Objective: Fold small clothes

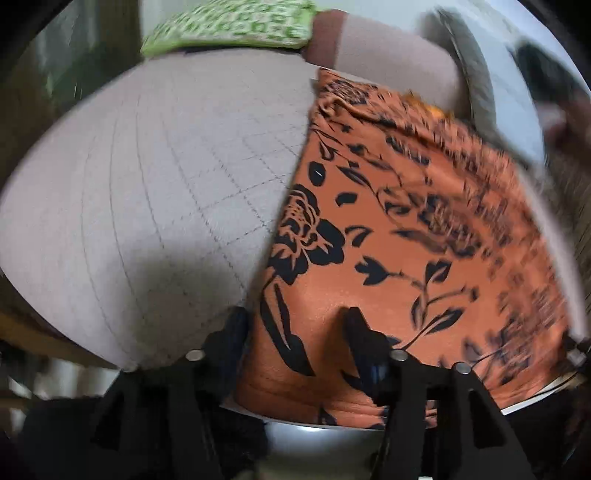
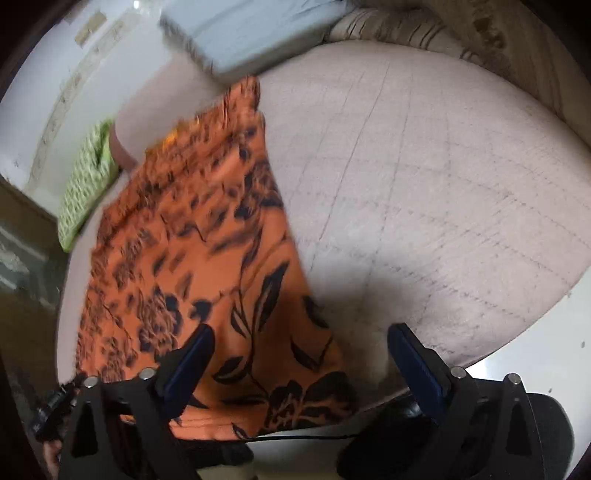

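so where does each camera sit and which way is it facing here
Left wrist: sits on the left gripper, angled down at the near left edge of the orange black-flowered cloth on the beige quilted pad; its two black fingers show.
Right wrist: sits on the right gripper, angled down over the cloth's near right corner; fingers show.
Both share the cloth, pad and green patterned cushion.

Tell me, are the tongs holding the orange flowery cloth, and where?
The right tongs are open, holding nothing. The left tongs straddle a near corner of the orange cloth, but whether they pinch it cannot be told.
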